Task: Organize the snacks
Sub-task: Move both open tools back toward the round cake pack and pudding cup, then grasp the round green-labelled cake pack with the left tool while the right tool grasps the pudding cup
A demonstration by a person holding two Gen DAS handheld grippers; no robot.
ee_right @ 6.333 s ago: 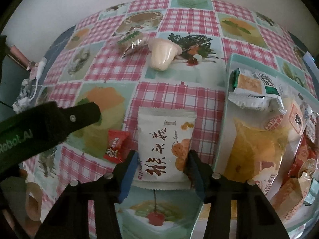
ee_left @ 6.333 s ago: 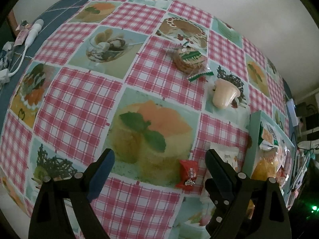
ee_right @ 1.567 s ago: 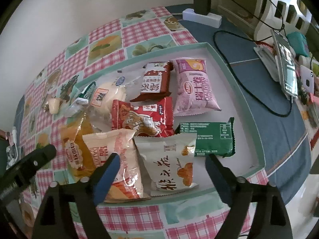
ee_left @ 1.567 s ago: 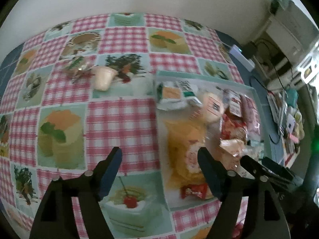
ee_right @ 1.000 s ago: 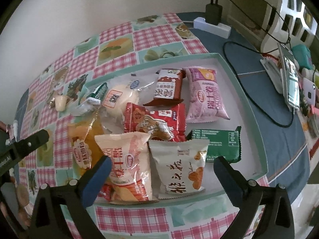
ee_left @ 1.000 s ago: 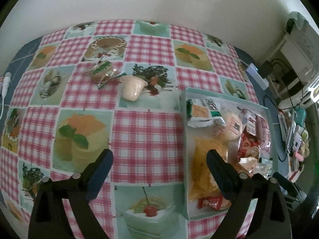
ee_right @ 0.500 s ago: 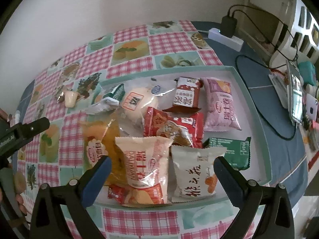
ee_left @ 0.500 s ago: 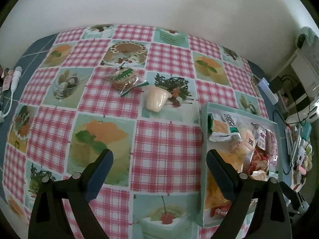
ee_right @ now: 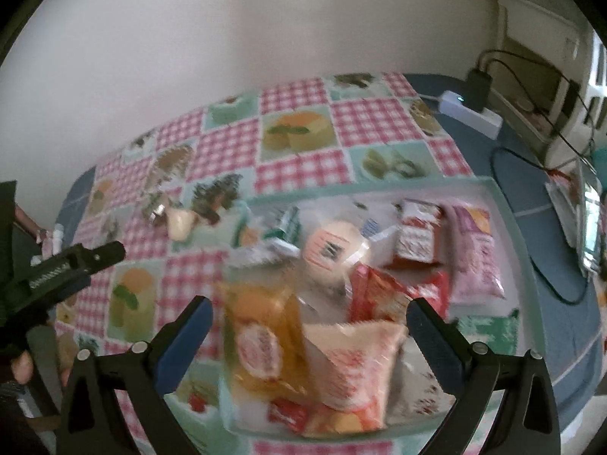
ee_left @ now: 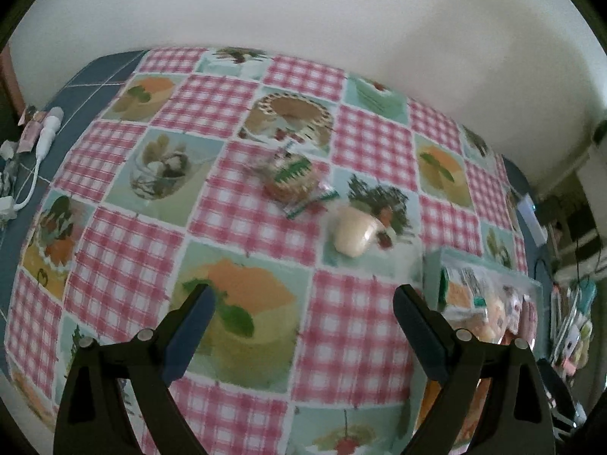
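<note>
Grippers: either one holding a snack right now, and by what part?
Nothing is held. The left gripper is open above the tablecloth, with nothing between its fingers. The right gripper is open above the snack tray, gripping no packet.

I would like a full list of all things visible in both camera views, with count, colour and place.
tablecloth: one, pink check with dessert pictures, over the table
tray: one, pale green, at the right of the tablecloth
snack packets: several, mixed colours, in the tray
jelly cup: one, cream, on its side on the tablecloth
wrapped cookie: one, brown, beside the jelly cup
power strip: one, white, far right
left gripper: open, empty
right gripper: open, empty
</note>
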